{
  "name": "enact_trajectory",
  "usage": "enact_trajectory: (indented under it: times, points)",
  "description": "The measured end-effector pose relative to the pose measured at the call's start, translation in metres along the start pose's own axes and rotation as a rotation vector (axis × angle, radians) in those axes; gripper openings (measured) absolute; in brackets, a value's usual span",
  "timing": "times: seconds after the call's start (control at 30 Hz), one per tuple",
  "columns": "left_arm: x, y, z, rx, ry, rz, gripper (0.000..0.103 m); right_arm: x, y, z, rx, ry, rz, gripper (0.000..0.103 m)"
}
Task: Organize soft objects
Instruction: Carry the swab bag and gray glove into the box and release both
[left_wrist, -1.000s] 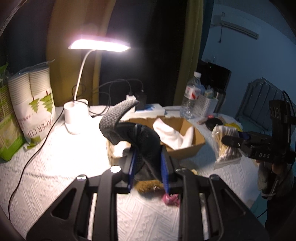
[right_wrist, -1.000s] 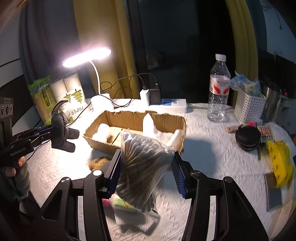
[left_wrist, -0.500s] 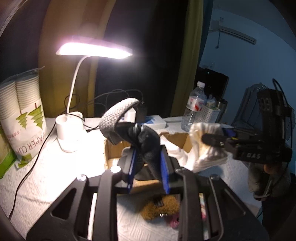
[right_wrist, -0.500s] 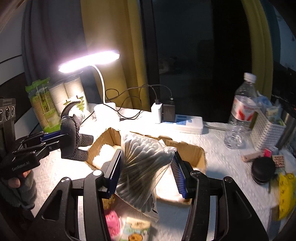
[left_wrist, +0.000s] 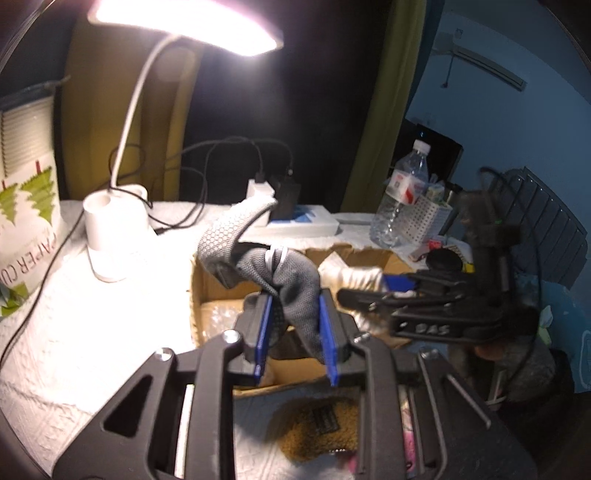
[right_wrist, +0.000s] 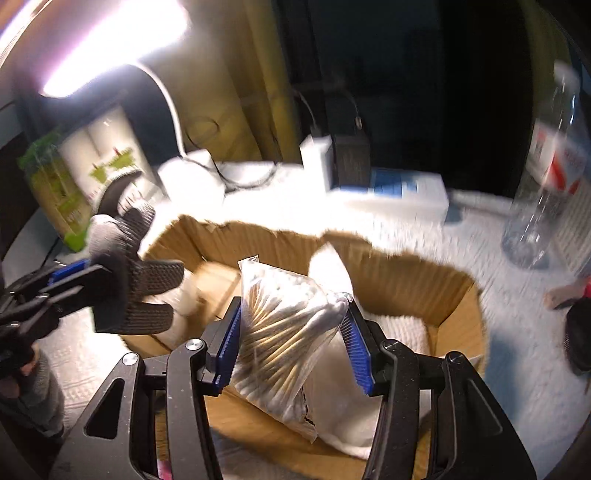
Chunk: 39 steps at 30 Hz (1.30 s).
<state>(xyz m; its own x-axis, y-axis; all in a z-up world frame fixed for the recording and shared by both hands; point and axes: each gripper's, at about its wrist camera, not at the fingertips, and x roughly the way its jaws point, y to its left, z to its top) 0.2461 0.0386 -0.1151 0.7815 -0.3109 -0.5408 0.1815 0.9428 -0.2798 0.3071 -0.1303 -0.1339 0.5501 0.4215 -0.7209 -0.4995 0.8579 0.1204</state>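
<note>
Softness is what you must plan for here: the grey glove (left_wrist: 291, 284) in your left gripper (left_wrist: 295, 332) is limp knit, so it flops over the blue pads with its cuff curling upward, and it looks light enough that a pinch through the bunched palm, as you have it, should keep it from sliding. Your right gripper (right_wrist: 295, 343) is clamped on the bag of cotton swabs (right_wrist: 284, 332), a slick plastic pouch with stiff sticks inside; judge it light but slippery, best held across the thick middle rather than by the loose film at its edge. Both loads hang above the cardboard box (right_wrist: 458, 317), the glove near its left end, the bag over its middle where white cloth (right_wrist: 343, 417) already lies. The right wrist view shows the box interior and the glove's textured fingers spread wide; the left wrist view hides most of that behind the glove, yet it alone shows the brown scrubby pad (left_wrist: 317, 424) on the white table covering (left_wrist: 92, 314) just in front of the box, outside it.
</note>
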Motion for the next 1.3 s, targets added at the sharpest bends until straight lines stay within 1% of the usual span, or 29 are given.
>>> enact_trajectory:
  times: [0.03,0.13,0.23,0.43,0.63,0.7,0.73,0.83,0.93,0.97,1.0,1.07,1.27,1.3]
  points:
    - [0.004,-0.001,-0.002,0.003,0.01,-0.001,0.025,0.006,-0.002,-0.002,0.006,0.019,-0.004,0.054]
    - [0.012,-0.004,-0.005,0.002,0.03,-0.004,0.025,0.019,-0.009,-0.009,0.003,0.061,-0.07,0.054]
    - [0.02,-0.007,-0.006,-0.009,0.053,-0.004,0.025,0.01,-0.011,-0.013,-0.014,0.046,-0.151,0.054]
    - [0.037,-0.012,-0.014,0.013,0.109,0.032,0.025,-0.009,-0.017,-0.022,-0.031,0.028,-0.269,0.054]
    - [0.047,-0.013,-0.019,0.026,0.143,0.057,0.025,-0.033,-0.029,-0.024,-0.017,-0.015,-0.329,0.054]
    - [0.048,-0.013,-0.019,0.028,0.149,0.063,0.025,-0.037,-0.032,-0.025,-0.019,-0.017,-0.354,0.054]
    - [0.049,-0.013,-0.019,0.03,0.152,0.064,0.025,-0.036,-0.034,-0.026,-0.017,-0.012,-0.361,0.054]
    - [0.053,-0.016,-0.02,0.039,0.16,0.068,0.027,-0.03,-0.039,-0.03,-0.01,0.012,-0.346,0.054]
    - [0.054,-0.02,-0.018,0.05,0.164,0.079,0.029,-0.031,-0.036,-0.032,-0.008,0.002,-0.335,0.055]
    - [0.052,-0.021,-0.017,0.052,0.164,0.081,0.032,-0.034,-0.036,-0.032,0.004,-0.004,-0.321,0.056]
    - [0.051,-0.022,-0.016,0.051,0.162,0.084,0.033,-0.038,-0.037,-0.032,0.014,-0.017,-0.308,0.062]
    - [0.048,-0.025,-0.014,0.055,0.158,0.086,0.034,-0.051,-0.035,-0.032,0.024,-0.056,-0.291,0.07]
    - [0.03,-0.037,-0.014,0.072,0.134,0.071,0.035,-0.085,-0.028,-0.032,0.034,-0.119,-0.286,0.07]
    - [0.026,-0.039,-0.014,0.075,0.127,0.069,0.036,-0.09,-0.027,-0.032,0.036,-0.124,-0.288,0.07]
